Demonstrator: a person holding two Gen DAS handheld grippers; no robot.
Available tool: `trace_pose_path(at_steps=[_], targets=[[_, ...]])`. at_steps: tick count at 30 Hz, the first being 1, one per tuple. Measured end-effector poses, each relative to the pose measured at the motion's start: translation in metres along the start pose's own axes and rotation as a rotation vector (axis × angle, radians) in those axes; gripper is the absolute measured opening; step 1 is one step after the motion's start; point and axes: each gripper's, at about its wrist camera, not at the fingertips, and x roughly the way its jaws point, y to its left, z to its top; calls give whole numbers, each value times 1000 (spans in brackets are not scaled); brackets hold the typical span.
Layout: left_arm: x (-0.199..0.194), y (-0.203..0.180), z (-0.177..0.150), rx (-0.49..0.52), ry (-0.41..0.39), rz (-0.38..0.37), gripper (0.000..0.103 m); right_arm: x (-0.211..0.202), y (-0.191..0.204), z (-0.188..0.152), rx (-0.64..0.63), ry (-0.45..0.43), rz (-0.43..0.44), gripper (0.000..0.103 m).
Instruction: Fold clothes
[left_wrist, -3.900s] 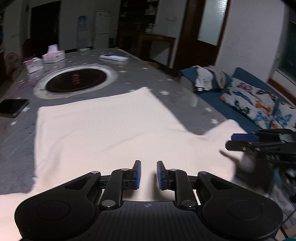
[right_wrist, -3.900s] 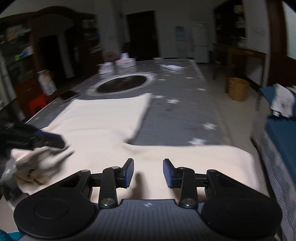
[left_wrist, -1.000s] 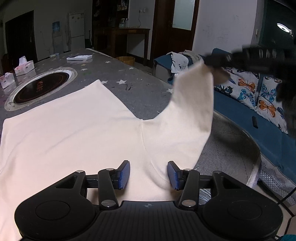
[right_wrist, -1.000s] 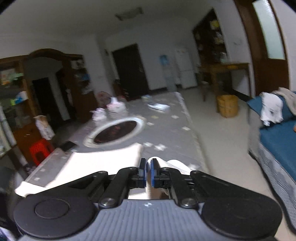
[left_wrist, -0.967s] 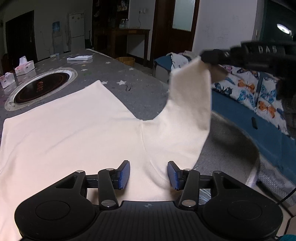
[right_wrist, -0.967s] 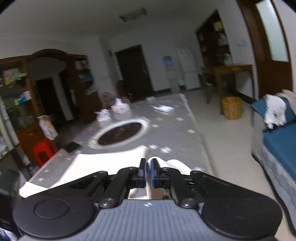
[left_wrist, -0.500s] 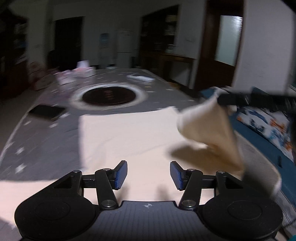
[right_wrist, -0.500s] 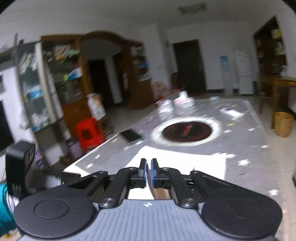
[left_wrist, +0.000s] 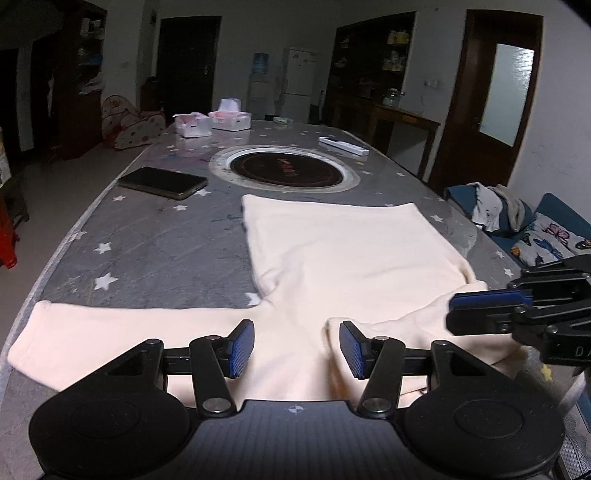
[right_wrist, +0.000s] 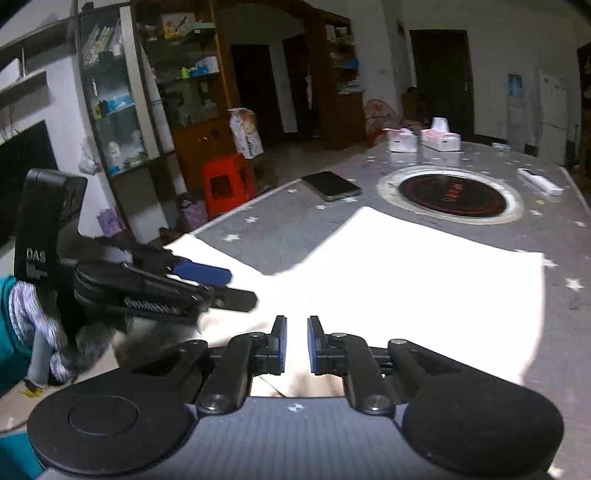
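A cream long-sleeved top (left_wrist: 343, 251) lies flat on the grey star-patterned table (left_wrist: 159, 243). One sleeve (left_wrist: 110, 328) stretches out to the left. The other sleeve (left_wrist: 424, 317) is folded over onto the body at the right. My left gripper (left_wrist: 296, 349) is open just above the top's near edge, with nothing between its pads. My right gripper (right_wrist: 297, 343) hovers low over the top (right_wrist: 406, 280), its jaws a little apart and holding nothing. In the left wrist view the right gripper (left_wrist: 452, 312) sits over the folded sleeve. The right wrist view catches the left gripper (right_wrist: 221, 284), blurred.
A round black hotplate (left_wrist: 284, 171) is set into the table beyond the top. A dark phone (left_wrist: 162, 182), two tissue boxes (left_wrist: 210, 123) and a white remote (left_wrist: 343, 146) lie further back. A blue sofa (left_wrist: 554, 229) stands to the right and a red stool (right_wrist: 227, 182) to the left.
My right gripper carried the raised sleeve across, laid it on the top's body and let go. My left gripper stayed open while its view swung left.
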Motion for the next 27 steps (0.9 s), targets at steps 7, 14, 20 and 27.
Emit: trace_pose_path(at_steps=[7,14,20,27], targets=[[22,-15,0,41,41,-37,53,-26,-27,-22,11,50,-113,16],[41,-22,-1,61,74,-48,26,-25,-71,-22,108,28,-207,17],[35,-27,3,81,40,-57,6,-13,-90,-24,166,-3,-217,18],[28,-27,15,123,-25,-2,6,5,-84,-22,100,7,-228,18]])
